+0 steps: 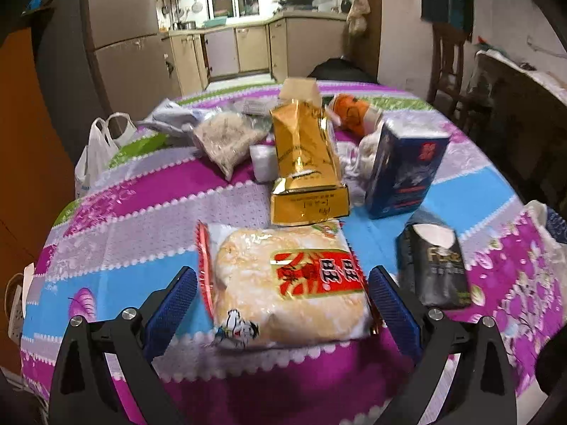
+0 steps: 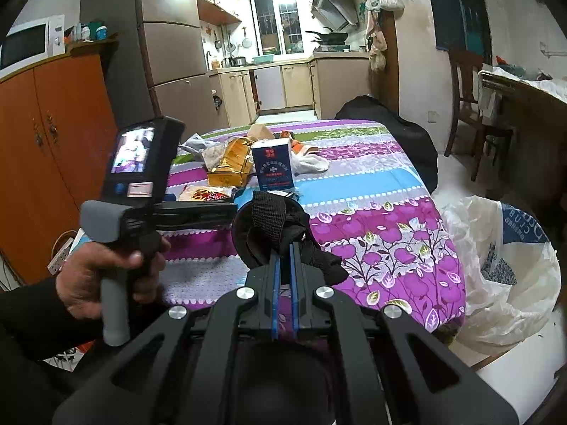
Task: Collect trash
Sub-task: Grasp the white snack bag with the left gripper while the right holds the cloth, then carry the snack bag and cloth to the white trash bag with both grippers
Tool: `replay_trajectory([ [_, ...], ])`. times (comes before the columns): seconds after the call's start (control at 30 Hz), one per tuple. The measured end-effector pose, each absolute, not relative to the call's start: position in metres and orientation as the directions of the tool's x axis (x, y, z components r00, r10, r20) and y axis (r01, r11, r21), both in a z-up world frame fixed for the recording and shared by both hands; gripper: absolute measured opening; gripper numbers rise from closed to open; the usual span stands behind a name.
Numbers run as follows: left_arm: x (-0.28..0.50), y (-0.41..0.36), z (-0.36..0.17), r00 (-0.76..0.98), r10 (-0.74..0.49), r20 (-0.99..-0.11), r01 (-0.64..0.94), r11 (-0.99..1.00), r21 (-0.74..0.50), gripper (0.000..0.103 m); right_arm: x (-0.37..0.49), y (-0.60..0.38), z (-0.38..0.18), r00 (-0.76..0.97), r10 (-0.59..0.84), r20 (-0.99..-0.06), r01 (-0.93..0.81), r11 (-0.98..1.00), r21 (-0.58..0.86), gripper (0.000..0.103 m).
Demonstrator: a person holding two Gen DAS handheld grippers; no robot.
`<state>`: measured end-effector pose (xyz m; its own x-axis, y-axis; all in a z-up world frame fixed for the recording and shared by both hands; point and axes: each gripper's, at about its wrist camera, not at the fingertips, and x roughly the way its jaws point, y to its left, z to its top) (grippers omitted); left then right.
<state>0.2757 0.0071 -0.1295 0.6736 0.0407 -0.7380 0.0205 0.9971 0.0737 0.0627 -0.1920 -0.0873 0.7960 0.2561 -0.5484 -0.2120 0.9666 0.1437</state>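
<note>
Left gripper (image 1: pixel 283 294), seen along its own fingers: the jaws stand wide apart, the blue pads (image 1: pixel 173 304) flanking a rice-cracker packet (image 1: pixel 287 283) that lies flat at the near edge of the table (image 1: pixel 117 219); neither pad presses on it. In the right wrist view a hand (image 2: pixel 95 276) in a dark sleeve holds this gripper by its grey grip, above the table's left edge.

Right gripper (image 2: pixel 284 248): the jaws are closed tight on a black fabric item with a webbing strap (image 2: pixel 273 230), held above the near part of the floral tablecloth.

Beyond the cracker packet, near the middle of the table, lies a gold foil bag (image 1: pixel 304 163). A blue carton (image 1: pixel 404 170) stands tilted just to its right, and a black tissue pack (image 1: pixel 436 265) lies nearer, right of the packet. Farther back are a clear bag of grain (image 1: pixel 226 138), an orange packet (image 1: pixel 351 113) and crumpled white paper (image 1: pixel 365 152).

A bin lined with a white plastic bag (image 2: pixel 496 265) stands on the floor beside the table's right edge. A second white plastic bag (image 1: pixel 95 152) hangs at the table's left side.
</note>
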Motion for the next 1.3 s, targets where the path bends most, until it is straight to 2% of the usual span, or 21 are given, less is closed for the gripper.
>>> replay_trajectory([
  [0.07, 0.279, 0.006, -0.133, 0.662, 0.050, -0.747, 0.019, 0.996, 0.084, 0.095, 0.063, -0.193, -0.088, 0.796, 0.254, -0.549, -0.208, 0.967, 0.147, 0.004],
  [0.1, 0.279, 0.006, -0.133, 0.662, 0.056, -0.748, 0.015, 0.996, 0.088, 0.086, 0.063, -0.194, -0.088, 0.796, 0.254, -0.549, -0.206, 0.967, 0.148, 0.004],
  [0.17, 0.279, 0.005, -0.135, 0.664, 0.063, -0.745, 0.009, 0.996, 0.092, 0.075, 0.064, -0.195, -0.089, 0.796, 0.253, -0.550, -0.202, 0.967, 0.153, 0.004],
  [0.27, 0.275, 0.004, -0.133, 0.665, 0.065, -0.744, 0.009, 0.995, 0.095, 0.064, 0.065, -0.196, -0.088, 0.795, 0.254, -0.550, -0.199, 0.967, 0.158, 0.004],
  [0.37, 0.264, 0.004, -0.129, 0.665, 0.079, -0.743, 0.001, 0.994, 0.106, 0.059, 0.064, -0.198, -0.086, 0.800, 0.250, -0.546, -0.195, 0.968, 0.159, 0.004],
  [0.53, 0.236, 0.012, -0.119, 0.670, 0.088, -0.737, -0.017, 0.995, 0.103, 0.056, 0.065, -0.207, -0.082, 0.807, 0.244, -0.538, -0.178, 0.969, 0.172, 0.004],
  [0.9, 0.190, 0.000, -0.059, 0.765, 0.081, -0.639, 0.011, 0.990, 0.138, 0.055, 0.067, -0.234, -0.053, 0.847, 0.196, -0.494, -0.135, 0.979, 0.155, 0.004],
  [1.07, 0.190, -0.042, -0.027, 0.802, 0.005, -0.597, 0.111, 0.981, 0.157, 0.055, 0.072, -0.274, -0.026, 0.873, 0.120, -0.473, -0.057, 0.988, 0.146, 0.004],
  [1.3, 0.197, -0.140, 0.008, 0.798, -0.204, -0.567, 0.362, 0.915, 0.179, 0.055, 0.076, -0.361, 0.005, 0.857, -0.051, -0.512, 0.119, 0.988, 0.101, 0.004],
])
